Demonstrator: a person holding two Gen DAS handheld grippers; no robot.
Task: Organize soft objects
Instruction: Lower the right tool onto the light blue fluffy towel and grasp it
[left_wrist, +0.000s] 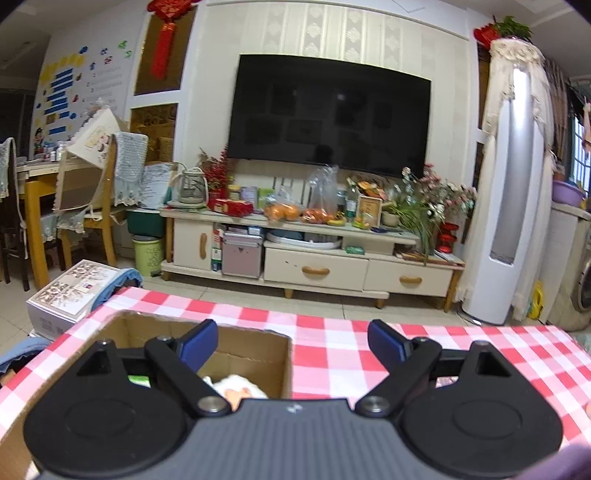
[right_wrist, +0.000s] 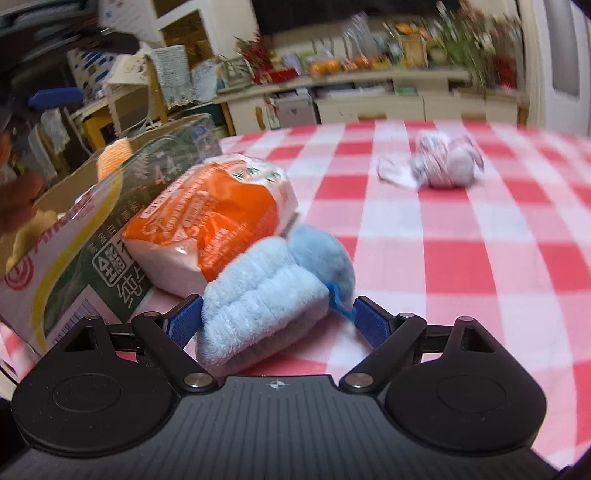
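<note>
**Left tool empty over box; right tool astride blue plush**

Left wrist view: The left tool (left_wrist: 291, 341) is held nearly level, tipped slightly down, above the near edge of the counter (left_wrist: 332, 343) with its red-and-white checked cloth. Its blue fingers (left_wrist: 197, 343) stand wide apart with nothing between them. The left finger hangs over an open cardboard box (left_wrist: 284, 365), which sits on the counter's left part. Inside the box a pale soft item (left_wrist: 236, 386) is partly visible; its kind cannot be told.

Right wrist view: The right tool (right_wrist: 279, 319) points down at a moderate angle toward the counter. A light blue plush toy (right_wrist: 266, 299) lies on the cloth between the spread fingers. Its long axis runs away from the camera, angled to the right. The left finger touches the plush; the right finger stands just clear of it. An orange-and-white packet (right_wrist: 218, 214) lies just beyond, against the box's printed side. A striped wrapped bundle (right_wrist: 439, 164) lies well apart, farther right on the counter.
</note>
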